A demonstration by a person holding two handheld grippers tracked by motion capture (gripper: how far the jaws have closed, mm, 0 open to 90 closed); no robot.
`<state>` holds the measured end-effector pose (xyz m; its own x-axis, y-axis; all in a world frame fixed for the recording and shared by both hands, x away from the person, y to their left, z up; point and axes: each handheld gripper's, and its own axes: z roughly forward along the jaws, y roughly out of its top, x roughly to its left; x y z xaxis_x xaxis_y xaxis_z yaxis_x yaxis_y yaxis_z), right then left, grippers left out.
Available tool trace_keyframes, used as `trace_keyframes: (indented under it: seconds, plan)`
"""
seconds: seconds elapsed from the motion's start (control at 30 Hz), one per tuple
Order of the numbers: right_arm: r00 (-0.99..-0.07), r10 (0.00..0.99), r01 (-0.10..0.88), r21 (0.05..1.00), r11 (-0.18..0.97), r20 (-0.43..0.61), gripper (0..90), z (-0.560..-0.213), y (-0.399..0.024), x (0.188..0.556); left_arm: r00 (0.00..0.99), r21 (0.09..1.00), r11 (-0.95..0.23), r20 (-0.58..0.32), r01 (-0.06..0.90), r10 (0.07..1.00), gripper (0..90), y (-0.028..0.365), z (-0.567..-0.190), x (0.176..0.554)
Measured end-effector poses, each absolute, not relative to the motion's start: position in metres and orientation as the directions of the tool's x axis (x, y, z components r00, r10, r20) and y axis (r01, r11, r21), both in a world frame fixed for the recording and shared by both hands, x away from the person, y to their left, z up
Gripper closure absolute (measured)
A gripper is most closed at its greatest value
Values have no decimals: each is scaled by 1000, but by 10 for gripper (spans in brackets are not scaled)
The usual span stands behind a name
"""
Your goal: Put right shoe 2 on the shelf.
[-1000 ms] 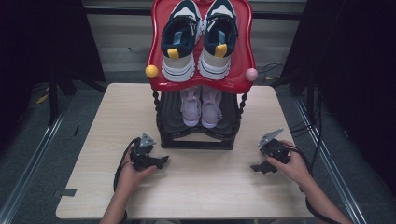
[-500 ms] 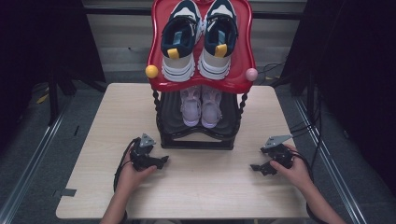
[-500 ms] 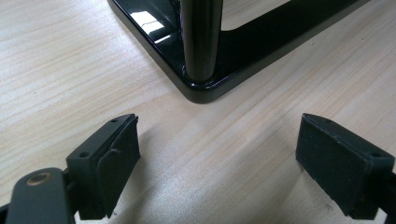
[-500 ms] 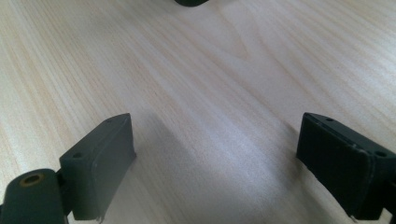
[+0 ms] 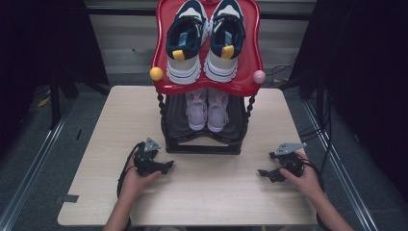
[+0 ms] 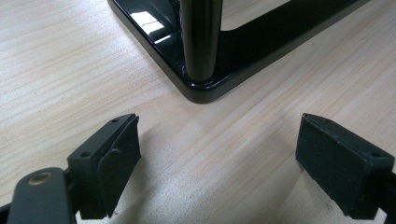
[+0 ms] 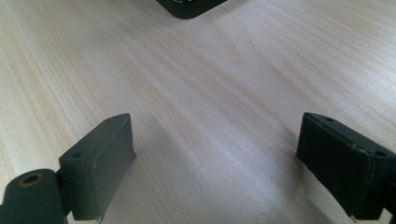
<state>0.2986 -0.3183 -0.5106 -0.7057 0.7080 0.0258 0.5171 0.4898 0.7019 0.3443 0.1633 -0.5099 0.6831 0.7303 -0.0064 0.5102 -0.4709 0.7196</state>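
In the high view, a wooden table (image 5: 120, 125) carries a shoe rack (image 5: 204, 142) at its far middle. The rack has a red top shelf (image 5: 250, 82) and a black lower shelf. On the red shelf stands a pair of white and dark blue sneakers (image 5: 204, 41). On the lower shelf stands a pair of pale pink shoes (image 5: 207, 108). A yellow ball (image 5: 156, 73) sits at the left corner of the red shelf and a pink ball (image 5: 259, 76) at the right corner. The left gripper (image 5: 166, 166) rests on the table just beside the near left corner of the rack. The right gripper (image 5: 263, 172) rests on the table near the right, apart from the rack. Each is held by a hand.

In the left gripper view, the left gripper (image 6: 219, 154) has its jaws spread wide with only bare table between them. The black base of the rack (image 6: 205, 88) and one post are just ahead, not touching the jaws.

In the right gripper view, the right gripper (image 7: 215, 158) also has its jaws spread wide over bare wood. A corner of the black base (image 7: 189, 7) shows at the far edge, well apart.
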Motion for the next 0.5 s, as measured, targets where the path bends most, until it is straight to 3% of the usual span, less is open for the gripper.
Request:
trace_keyframes:
  seconds: [0.5]
  plan:
    - [-696,718,512,719,470,27,103,-513,-319,296,679,724,-463,-10,512,734,143,163,-510,343]
